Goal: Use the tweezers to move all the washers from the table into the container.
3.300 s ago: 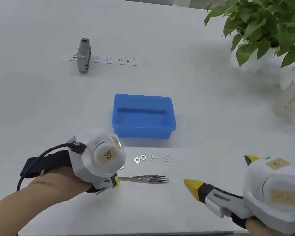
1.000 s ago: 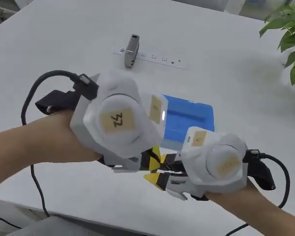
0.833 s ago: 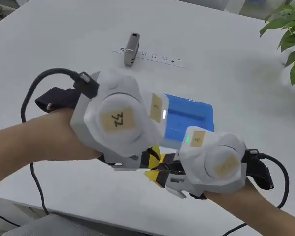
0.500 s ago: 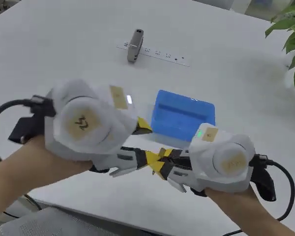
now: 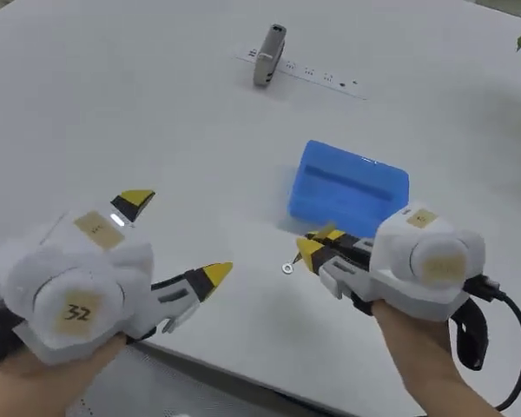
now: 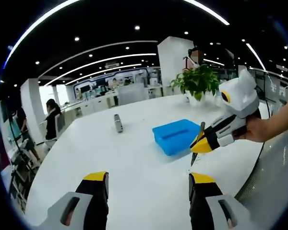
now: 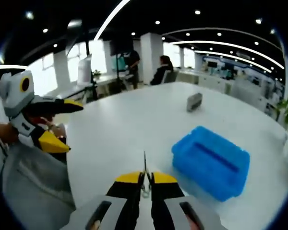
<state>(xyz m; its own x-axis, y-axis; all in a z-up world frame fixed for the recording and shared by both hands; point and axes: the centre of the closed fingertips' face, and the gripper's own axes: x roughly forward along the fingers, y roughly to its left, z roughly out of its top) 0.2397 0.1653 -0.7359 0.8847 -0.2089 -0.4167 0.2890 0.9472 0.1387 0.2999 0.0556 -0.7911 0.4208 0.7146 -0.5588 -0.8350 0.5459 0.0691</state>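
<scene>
Washer: one in sight, lying flat on the worktop near its front edge, just off the tips of the tweezers and a little short of the blue container.
Handling: thin, light, hard ring by the look of it. It sits slick and flush to the surface, so it's likely to skate or flick away. Best pinched across the rim, one tip through the hole.
Tweezers: slim and springy, tips angled down at the worktop.
Right gripper: jaws pinched together, clamped on the tweezers' body.
Left gripper: jaws spread wide with nothing between them, hanging at the front edge, left side.
Container: open-topped tray toward the right side. The floor is bare blue, with no washers inside that I can make out.
Risk: squeeze too hard and the tips may cross and drop the ring.
</scene>
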